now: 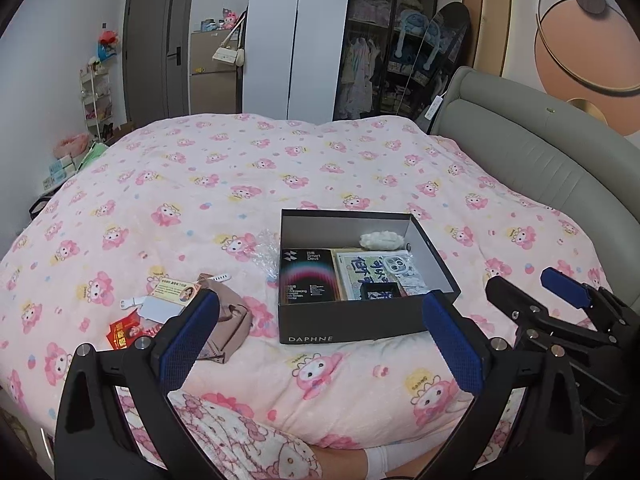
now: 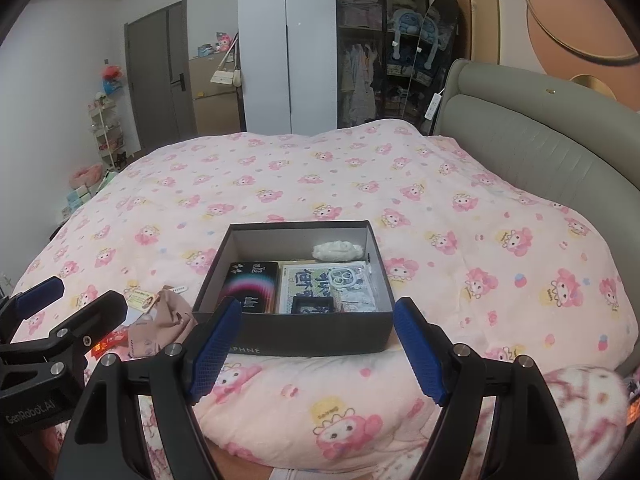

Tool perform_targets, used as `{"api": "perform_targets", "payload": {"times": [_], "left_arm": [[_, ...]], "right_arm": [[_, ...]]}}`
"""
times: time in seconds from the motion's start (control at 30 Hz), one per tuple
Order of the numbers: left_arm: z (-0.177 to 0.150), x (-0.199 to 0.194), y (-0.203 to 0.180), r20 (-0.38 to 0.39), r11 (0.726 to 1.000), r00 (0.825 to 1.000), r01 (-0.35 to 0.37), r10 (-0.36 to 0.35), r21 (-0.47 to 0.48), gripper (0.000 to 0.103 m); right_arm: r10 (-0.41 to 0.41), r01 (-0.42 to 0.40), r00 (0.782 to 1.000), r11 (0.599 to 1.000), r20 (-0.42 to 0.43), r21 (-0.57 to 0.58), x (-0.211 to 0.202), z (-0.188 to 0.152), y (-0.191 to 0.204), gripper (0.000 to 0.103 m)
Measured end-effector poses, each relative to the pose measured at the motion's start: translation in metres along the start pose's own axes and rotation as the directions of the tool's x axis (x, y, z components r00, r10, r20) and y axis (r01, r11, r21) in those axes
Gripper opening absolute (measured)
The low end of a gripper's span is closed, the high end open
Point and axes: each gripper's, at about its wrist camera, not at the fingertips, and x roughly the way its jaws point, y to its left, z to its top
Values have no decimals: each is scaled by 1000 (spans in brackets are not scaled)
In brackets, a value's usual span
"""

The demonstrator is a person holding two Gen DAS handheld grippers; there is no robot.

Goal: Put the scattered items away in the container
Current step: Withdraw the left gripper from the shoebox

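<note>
A black shoe box (image 1: 352, 322) (image 2: 320, 336) sits open on the pink quilt. It holds a black carton (image 1: 308, 276), a white-framed card (image 1: 366, 274), a phone case (image 1: 396, 268) and a white fluffy piece (image 1: 380, 240). Left of the box lie a beige pouch (image 1: 234, 320) (image 2: 168, 320), a yellow card (image 1: 176, 290) (image 2: 140, 298), a white card (image 1: 160, 308), a red packet (image 1: 124, 332) (image 2: 112, 340), white straps (image 1: 218, 278) and clear wrap (image 1: 268, 248). My left gripper (image 1: 320, 340) (image 2: 70, 302) is open and empty, near the pouch. My right gripper (image 2: 318, 350) (image 1: 536, 288) is open and empty before the box's front wall.
The quilt (image 1: 280, 168) covers the whole bed. A grey padded headboard (image 1: 540, 168) curves along the right. A person's leg in pink patterned pyjamas (image 1: 240, 440) lies at the near edge. Wardrobes (image 2: 288, 60) and a door stand beyond the bed.
</note>
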Motion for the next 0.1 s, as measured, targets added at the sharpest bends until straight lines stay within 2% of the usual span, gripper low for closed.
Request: {"api": "perform_targets", "payload": {"times": [0.1], "left_arm": [[0,1,-1,-7,1000,1000,3,-3,0,102]], "right_arm": [[1,-1,1000,1000,-8,-2,0,-3,1,77]]}}
